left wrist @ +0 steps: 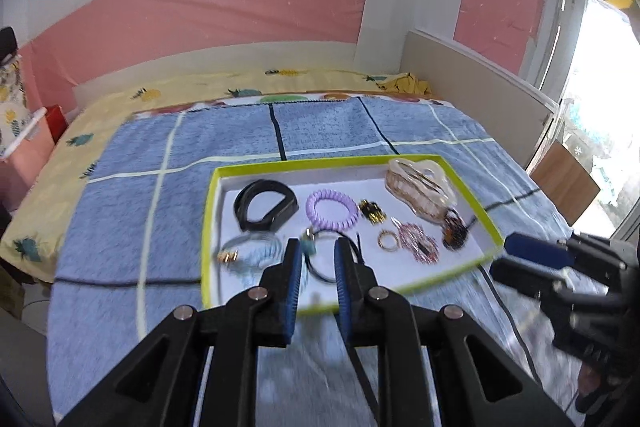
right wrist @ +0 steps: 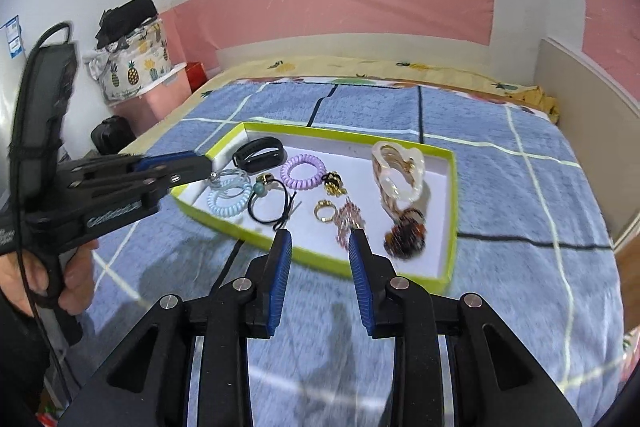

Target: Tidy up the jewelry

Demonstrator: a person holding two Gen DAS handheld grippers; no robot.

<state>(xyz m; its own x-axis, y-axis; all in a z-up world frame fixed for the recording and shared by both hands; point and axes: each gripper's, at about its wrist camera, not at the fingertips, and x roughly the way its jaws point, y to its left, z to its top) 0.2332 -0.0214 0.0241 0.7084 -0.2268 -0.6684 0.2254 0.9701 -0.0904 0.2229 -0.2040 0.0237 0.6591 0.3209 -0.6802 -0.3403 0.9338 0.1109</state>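
Observation:
A lime-rimmed white tray (left wrist: 280, 167) (right wrist: 454, 195) lies on the bed and holds several pieces. Among them are a black band (left wrist: 266, 203) (right wrist: 260, 149), a purple coil tie (left wrist: 332, 209) (right wrist: 303, 171), a gold ring (left wrist: 388, 240) (right wrist: 324, 211), a pale claw clip (left wrist: 420, 183) (right wrist: 398, 171) and a brown clip (left wrist: 454, 233) (right wrist: 404, 235). My left gripper (left wrist: 318, 245) (right wrist: 208, 167) hovers open over the tray's near-left part. Behind its gap lies a black hair tie with a teal bead (left wrist: 309, 247) (right wrist: 260, 190). My right gripper (right wrist: 319, 234) (left wrist: 516, 247) is open above the near rim, holding nothing.
Light blue coil ties (right wrist: 228, 199) and a pink beaded piece (right wrist: 350, 217) also lie in the tray. A blue checked blanket (left wrist: 224, 139) covers the bed, and a beige board (right wrist: 592, 123) bounds it on the right. A pineapple-print bag (right wrist: 132, 67) stands at the left. A hand (right wrist: 76, 283) grips the left tool.

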